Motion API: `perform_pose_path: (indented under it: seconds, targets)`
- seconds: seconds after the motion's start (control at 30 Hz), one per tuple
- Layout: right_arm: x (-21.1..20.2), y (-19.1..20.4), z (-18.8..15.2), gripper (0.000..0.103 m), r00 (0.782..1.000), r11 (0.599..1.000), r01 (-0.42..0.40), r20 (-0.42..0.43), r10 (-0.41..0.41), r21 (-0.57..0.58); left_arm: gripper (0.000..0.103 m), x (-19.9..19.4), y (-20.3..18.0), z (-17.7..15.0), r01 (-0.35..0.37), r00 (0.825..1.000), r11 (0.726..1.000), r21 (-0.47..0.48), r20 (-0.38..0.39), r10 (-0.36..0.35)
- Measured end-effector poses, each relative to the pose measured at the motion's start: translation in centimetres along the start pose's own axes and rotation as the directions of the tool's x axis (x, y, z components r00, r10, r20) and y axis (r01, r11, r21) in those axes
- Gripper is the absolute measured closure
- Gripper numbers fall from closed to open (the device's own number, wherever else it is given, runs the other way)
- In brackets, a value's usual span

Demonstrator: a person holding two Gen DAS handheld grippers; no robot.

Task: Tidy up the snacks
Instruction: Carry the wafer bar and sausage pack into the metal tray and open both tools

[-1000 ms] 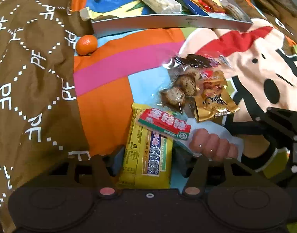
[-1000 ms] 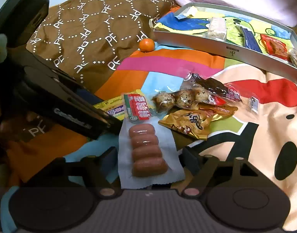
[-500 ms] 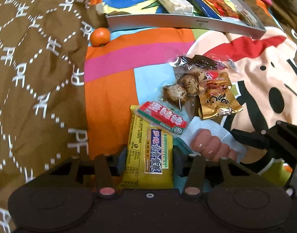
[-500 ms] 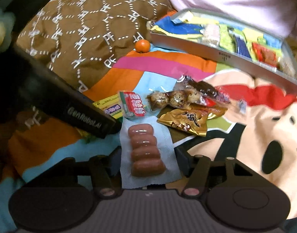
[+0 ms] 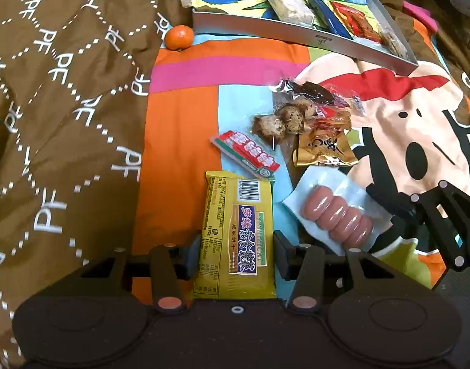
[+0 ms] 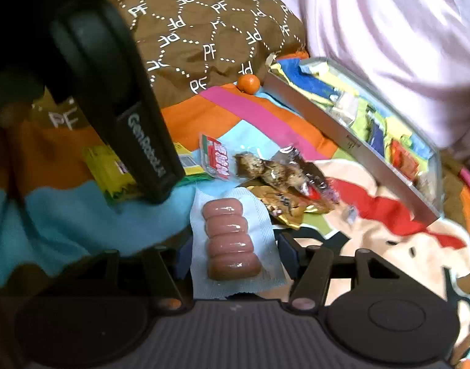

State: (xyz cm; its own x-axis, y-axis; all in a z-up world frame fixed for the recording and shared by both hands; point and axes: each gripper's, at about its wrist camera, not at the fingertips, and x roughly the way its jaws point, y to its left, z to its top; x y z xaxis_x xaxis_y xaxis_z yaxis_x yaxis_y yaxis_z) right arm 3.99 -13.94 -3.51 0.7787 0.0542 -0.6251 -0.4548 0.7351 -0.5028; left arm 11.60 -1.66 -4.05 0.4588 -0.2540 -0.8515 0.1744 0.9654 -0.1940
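Observation:
My left gripper is shut on a yellow biscuit packet, which is lifted clear of the red-and-green snack bar. My right gripper is shut on a clear pack of pink sausages, also seen in the left wrist view. A bag of speckled quail eggs, a gold packet and a dark wrapped snack lie together on the blanket. A silver tray at the back holds several snacks.
An orange mandarin sits by the tray's left corner. A brown patterned quilt covers the left side. The colourful cartoon blanket spreads to the right. A pale pink cloth lies behind the tray.
The left gripper has pulled the yellow packet back out from under the red-and-green bar. The right gripper has risen and turned with the sausage pack.

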Motion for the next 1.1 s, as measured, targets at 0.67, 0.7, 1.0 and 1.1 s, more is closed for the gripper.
perform_pose_path:
  seconds: [0.67, 0.7, 1.0, 1.1]
  targets:
    - [-3.4, -5.5, 0.5, 0.040, 0.969, 0.980, 0.192, 0.149, -0.197, 0.049, 0.054, -3.0, -1.6, -1.0, 0.141, 0.967, 0.988, -0.055, 0.222, -0.126]
    - [-3.7, -6.0, 0.6, 0.040, 0.968, 0.979, 0.194, 0.151, -0.201, 0.059, 0.054, -3.2, -1.9, -0.9, 0.137, 0.963, 0.989, -0.049, 0.239, -0.121]
    - [-4.5, -10.3, 2.3, 0.040, 0.943, 0.969, 0.237, 0.222, -0.248, 0.075, 0.054, -5.1, -5.0, 2.8, 0.120, 0.918, 0.991, -0.058, 0.386, -0.089]
    - [-4.1, -12.3, 3.2, 0.040, 0.928, 0.961, 0.256, 0.252, -0.275, 0.105, 0.054, -5.6, -5.9, 5.4, 0.094, 0.901, 0.994, -0.060, 0.431, -0.059]
